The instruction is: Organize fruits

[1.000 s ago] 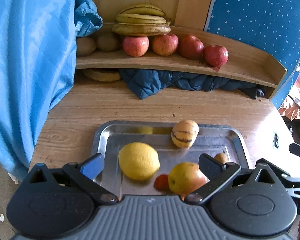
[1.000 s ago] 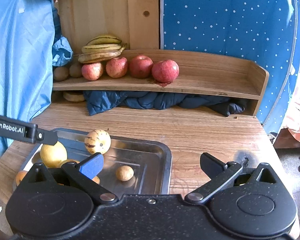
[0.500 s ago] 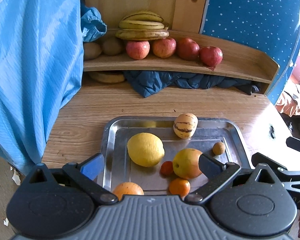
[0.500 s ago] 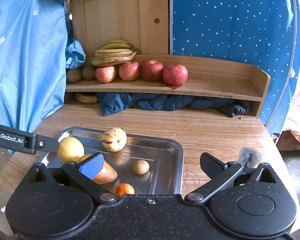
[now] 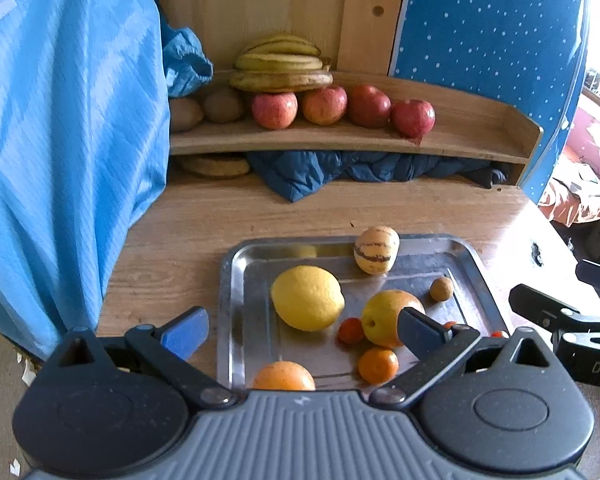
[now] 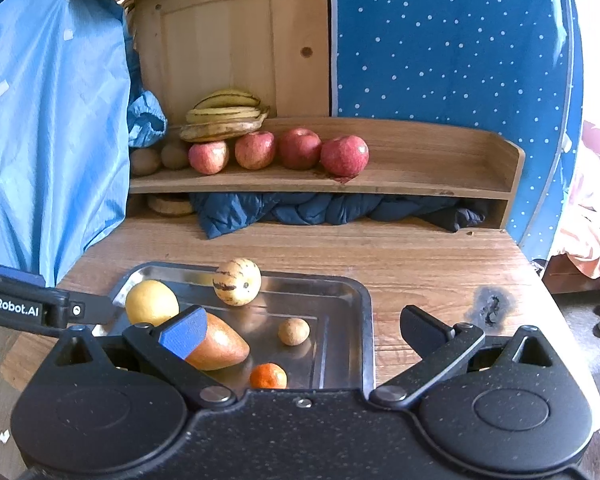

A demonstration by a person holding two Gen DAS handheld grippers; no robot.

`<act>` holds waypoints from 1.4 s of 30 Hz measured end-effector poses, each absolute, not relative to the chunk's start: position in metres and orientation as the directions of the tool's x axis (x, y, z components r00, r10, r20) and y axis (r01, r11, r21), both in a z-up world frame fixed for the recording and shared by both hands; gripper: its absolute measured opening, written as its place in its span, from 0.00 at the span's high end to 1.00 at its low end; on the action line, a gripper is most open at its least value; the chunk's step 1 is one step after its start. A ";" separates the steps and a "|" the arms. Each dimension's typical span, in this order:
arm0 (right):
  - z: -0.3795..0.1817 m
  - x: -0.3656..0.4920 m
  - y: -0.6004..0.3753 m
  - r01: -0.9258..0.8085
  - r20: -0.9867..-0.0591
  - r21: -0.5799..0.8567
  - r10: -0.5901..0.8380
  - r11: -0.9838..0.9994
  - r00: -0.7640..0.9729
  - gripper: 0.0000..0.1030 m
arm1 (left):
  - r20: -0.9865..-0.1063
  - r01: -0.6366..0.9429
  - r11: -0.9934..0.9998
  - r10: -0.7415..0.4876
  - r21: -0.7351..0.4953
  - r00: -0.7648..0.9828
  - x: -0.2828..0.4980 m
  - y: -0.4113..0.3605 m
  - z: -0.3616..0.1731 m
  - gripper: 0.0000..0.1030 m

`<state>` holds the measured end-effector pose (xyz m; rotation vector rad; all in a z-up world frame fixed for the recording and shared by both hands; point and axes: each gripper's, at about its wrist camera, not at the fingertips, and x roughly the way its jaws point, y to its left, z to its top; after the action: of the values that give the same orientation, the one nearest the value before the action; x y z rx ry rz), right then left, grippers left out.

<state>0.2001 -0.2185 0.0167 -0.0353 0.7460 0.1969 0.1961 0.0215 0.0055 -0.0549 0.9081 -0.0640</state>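
Metal tray (image 5: 236,280) on wooden tabletop (image 5: 172,256), holding: lemon (image 5: 307,298) left of centre, striped melon (image 5: 376,250) at far rim, mango (image 5: 384,316) mid-right, small brown round fruit (image 5: 441,289) toward right wall, tangerine (image 5: 378,365) and orange (image 5: 284,376) at near edge, small red fruit (image 5: 350,330) touching mango.

Wooden shelf (image 6: 420,184) at back: four red apples (image 6: 300,148) in a row, banana bunch (image 6: 224,118) resting above leftmost apples, two brown kiwi-like fruits (image 6: 158,158) at left end. Dark blue cloth (image 6: 320,210) stuffed under shelf.

Orange half cut off by left claw (image 5: 300,330) body. More small red bits behind its right finger, unidentifiable. Flat tan object under shelf at left, unclear what.

Mango long axis roughly left-right in right wrist view, tapered end toward right; partly behind blue finger pad (image 6: 184,332). Lemon long axis left-right, nub pointing right. Bananas lying flat, lengthwise along shelf.

Left claw wide, empty, above tray's near edge. Right claw (image 6: 300,334) wide, empty, straddling tray's right rim.
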 end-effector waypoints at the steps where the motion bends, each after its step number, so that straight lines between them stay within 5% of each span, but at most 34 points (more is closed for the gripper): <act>1: 0.018 0.199 -0.217 -0.184 -0.675 0.034 0.158 0.982 0.721 0.01 | -0.785 0.035 0.997 -0.081 -0.076 0.614 0.196 0.024 0.006 0.01; 42: 0.028 0.131 -0.163 -0.059 -0.675 -0.043 0.014 0.997 0.738 0.01 | -0.758 0.138 0.985 -0.171 -0.108 0.630 0.167 0.063 -0.002 0.00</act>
<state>0.1313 -0.1630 0.0278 -0.0628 0.7395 0.0402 0.1674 0.0634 -0.0025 -0.0406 0.8722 -0.1770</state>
